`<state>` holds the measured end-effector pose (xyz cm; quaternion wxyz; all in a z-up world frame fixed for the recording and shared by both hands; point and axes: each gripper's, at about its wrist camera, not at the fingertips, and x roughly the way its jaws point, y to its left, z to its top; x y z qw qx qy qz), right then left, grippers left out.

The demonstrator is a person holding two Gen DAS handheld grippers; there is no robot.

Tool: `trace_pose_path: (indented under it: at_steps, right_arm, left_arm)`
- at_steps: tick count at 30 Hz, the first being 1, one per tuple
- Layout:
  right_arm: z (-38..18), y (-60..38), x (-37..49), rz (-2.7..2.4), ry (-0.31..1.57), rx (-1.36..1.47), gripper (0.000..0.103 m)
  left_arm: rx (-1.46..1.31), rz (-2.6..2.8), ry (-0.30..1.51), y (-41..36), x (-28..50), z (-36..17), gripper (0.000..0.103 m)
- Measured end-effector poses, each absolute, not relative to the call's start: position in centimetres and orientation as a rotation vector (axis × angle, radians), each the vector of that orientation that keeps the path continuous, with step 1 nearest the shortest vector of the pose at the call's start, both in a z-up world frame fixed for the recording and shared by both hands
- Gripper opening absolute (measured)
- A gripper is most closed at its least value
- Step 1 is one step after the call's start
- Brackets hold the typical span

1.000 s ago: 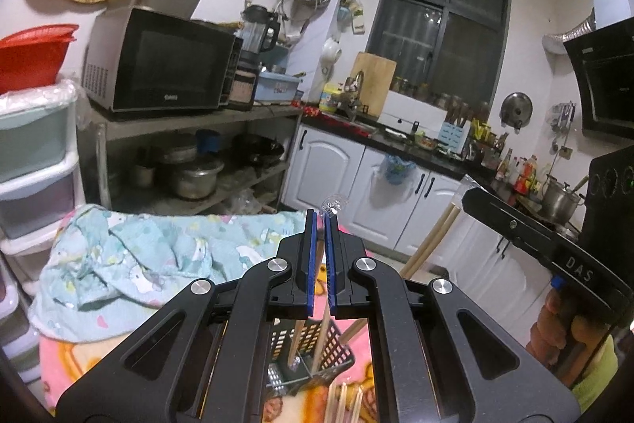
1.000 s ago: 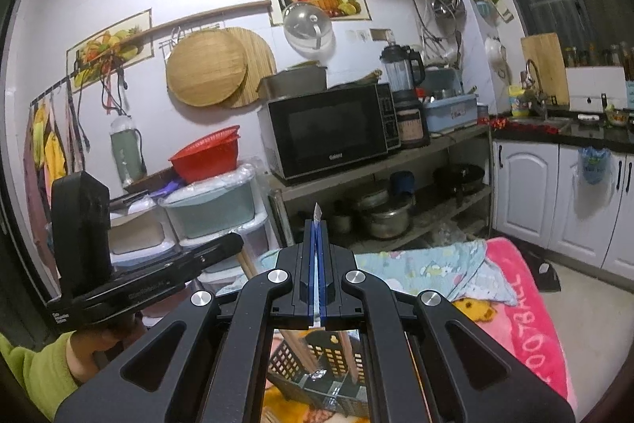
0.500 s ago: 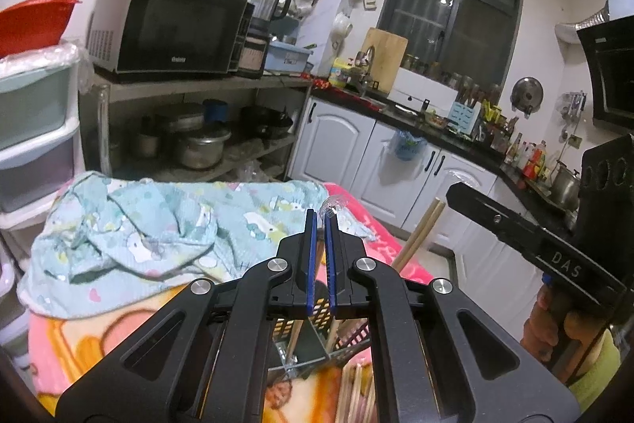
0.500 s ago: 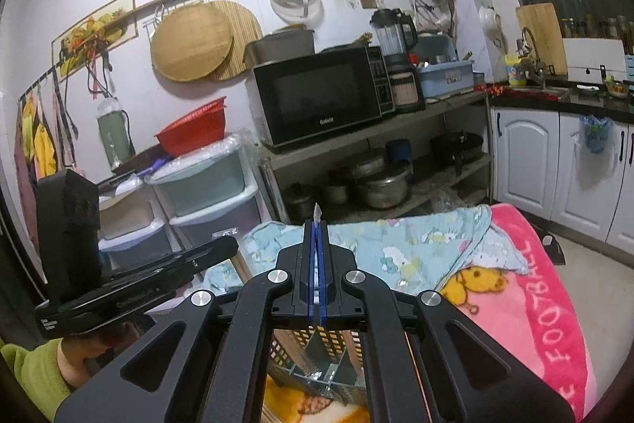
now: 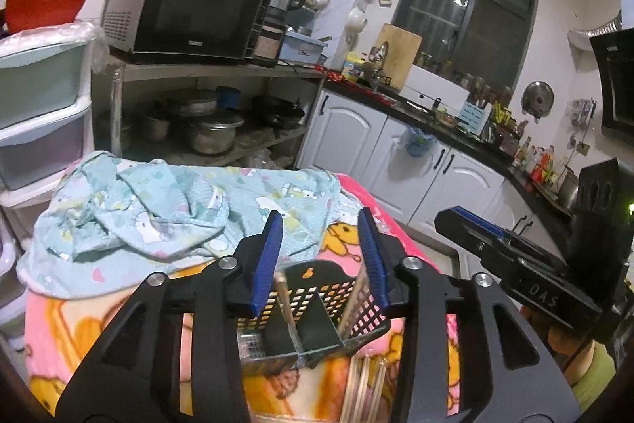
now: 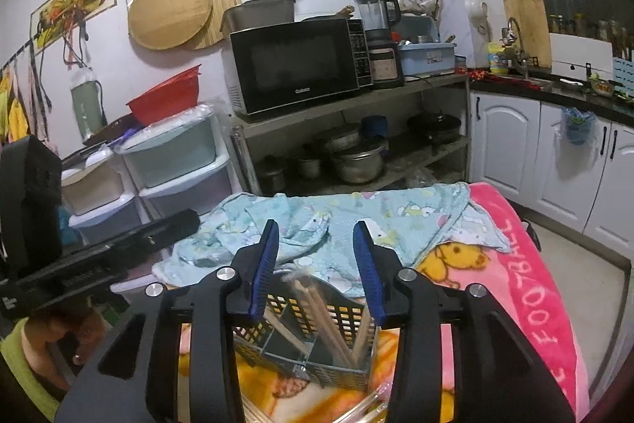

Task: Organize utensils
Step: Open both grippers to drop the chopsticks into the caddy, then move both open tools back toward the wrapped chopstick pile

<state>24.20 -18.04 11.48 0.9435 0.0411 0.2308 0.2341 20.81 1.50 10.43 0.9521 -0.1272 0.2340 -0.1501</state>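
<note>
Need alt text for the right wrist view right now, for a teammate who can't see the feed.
The right hand-held gripper hangs open and empty above a black slotted utensil caddy holding wooden chopsticks, on a pink cartoon blanket. A crumpled light blue cloth lies behind it; the left hand-held gripper enters from the left.

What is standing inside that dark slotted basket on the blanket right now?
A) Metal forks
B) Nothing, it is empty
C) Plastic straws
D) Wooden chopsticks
D: pale wooden chopsticks lean inside the compartments of the dark basket, and they show in the left wrist view too, while both the left hand-held gripper and the right hand-held gripper hang open above it.
</note>
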Motion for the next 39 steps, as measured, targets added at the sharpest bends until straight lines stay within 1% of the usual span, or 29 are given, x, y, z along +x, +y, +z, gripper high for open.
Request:
trace_pose_path:
  at_steps: [1,3,4,5,6,8,9,10,11,12,19,39]
  right_arm:
    - [11.4,-18.1,24.2,0.473,0.473,0.080,0.042]
    - [11.3,-18.2,23.9,0.461,0.471,0.075,0.048]
    - [11.2,-18.3,23.8,0.459,0.471,0.075,0.050]
    - [11.2,-18.4,23.6,0.457,0.471,0.075,0.051]
    - [11.1,-18.4,23.5,0.453,0.471,0.075,0.052]
    - [11.2,-18.5,23.2,0.448,0.470,0.075,0.056]
    - [11.1,-18.6,23.0,0.447,0.470,0.075,0.058]
    - [11.1,-18.7,22.9,0.445,0.470,0.076,0.059]
    - [11.1,-18.8,22.7,0.443,0.468,0.075,0.059]
    - [11.2,-18.9,22.5,0.441,0.466,0.075,0.061]
    - [11.5,-19.8,21.0,0.427,0.455,0.079,0.066]
    - [10.2,-20.4,17.7,0.404,0.492,0.057,0.068]
  left_arm:
    - [-0.265,-0.299,0.475,1.8,20.6,10.5,0.044]
    - [-0.271,-0.289,0.472,2.1,20.4,10.7,0.047]
    - [-0.274,-0.286,0.469,2.3,20.2,10.8,0.051]
    - [-0.279,-0.280,0.464,2.6,20.0,11.0,0.058]
    - [-0.282,-0.278,0.459,2.8,19.8,11.1,0.060]
    - [-0.285,-0.270,0.450,3.1,19.3,11.4,0.073]
    - [-0.285,-0.264,0.445,3.3,19.1,11.5,0.077]
    - [-0.286,-0.257,0.440,3.5,19.0,11.6,0.086]
    - [-0.287,-0.254,0.437,3.7,18.8,11.7,0.091]
    - [-0.290,-0.254,0.434,3.8,18.5,11.8,0.092]
    - [-0.298,-0.241,0.429,4.5,17.3,12.0,0.092]
    - [-0.317,-0.220,0.467,5.8,14.6,10.1,0.092]
